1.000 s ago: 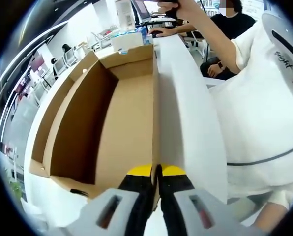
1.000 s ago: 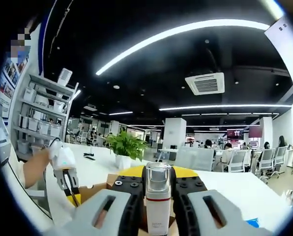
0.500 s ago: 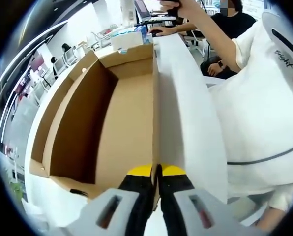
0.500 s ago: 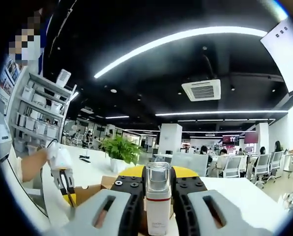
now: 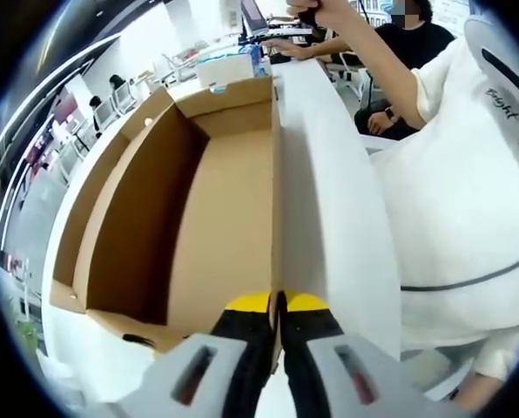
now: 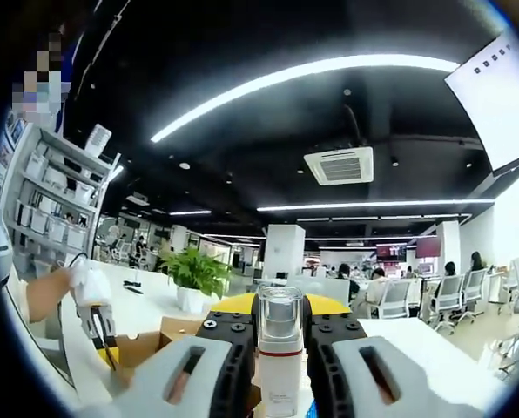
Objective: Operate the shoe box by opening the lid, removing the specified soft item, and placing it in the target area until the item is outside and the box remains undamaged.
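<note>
Jaws of the left gripper (image 5: 278, 306) are pinched shut on the box (image 5: 198, 200) wall, box stretching away ahead. Right gripper (image 6: 279, 335) clamps a bottle (image 6: 279, 353) upright, held above the box, so it's already out.

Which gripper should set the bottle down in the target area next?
Right. The right gripper is already shut on the bottle, held above the table. The left gripper is shut on the open box edge, steadying it.
</note>
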`<state>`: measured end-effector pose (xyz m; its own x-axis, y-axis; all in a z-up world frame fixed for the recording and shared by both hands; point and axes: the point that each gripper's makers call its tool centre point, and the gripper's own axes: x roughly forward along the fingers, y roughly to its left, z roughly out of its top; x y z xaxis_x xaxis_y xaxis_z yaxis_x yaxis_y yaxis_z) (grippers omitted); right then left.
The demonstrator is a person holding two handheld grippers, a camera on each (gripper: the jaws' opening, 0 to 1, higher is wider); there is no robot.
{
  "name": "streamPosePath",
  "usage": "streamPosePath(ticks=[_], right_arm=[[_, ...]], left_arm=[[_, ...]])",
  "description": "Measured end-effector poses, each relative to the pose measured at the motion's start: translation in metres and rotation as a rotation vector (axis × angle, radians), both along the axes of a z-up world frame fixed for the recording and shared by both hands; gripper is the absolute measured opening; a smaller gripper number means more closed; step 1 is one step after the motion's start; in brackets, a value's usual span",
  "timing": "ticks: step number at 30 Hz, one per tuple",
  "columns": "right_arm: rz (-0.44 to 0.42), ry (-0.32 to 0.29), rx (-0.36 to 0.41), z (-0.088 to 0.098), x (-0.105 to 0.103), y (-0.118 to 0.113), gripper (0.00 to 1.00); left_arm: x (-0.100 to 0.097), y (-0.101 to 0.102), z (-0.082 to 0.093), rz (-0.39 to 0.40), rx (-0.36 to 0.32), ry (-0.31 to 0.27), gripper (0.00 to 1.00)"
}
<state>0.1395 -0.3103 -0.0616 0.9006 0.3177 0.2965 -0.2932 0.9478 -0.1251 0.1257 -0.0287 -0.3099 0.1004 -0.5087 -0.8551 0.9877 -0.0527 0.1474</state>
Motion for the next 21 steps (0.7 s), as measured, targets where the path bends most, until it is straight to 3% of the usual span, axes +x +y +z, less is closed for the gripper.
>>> streamPosePath(ticks=[3, 8, 21], right_arm=[[-0.051, -0.004, -0.009, 0.0, -0.003, -0.014, 0.18], [-0.074, -0.018, 0.059, 0.002, -0.008, -0.034, 0.18], [-0.077, -0.023, 0.043, -0.001, -0.022, -0.046, 0.18]], left_arm=[[0.0, 0.0, 0.0, -0.001, 0.001, 0.002, 0.02], [0.0, 0.0, 0.0, 0.0, 0.001, 0.006, 0.02], [0.0, 0.001, 0.0, 0.002, 0.001, 0.006, 0.02]])
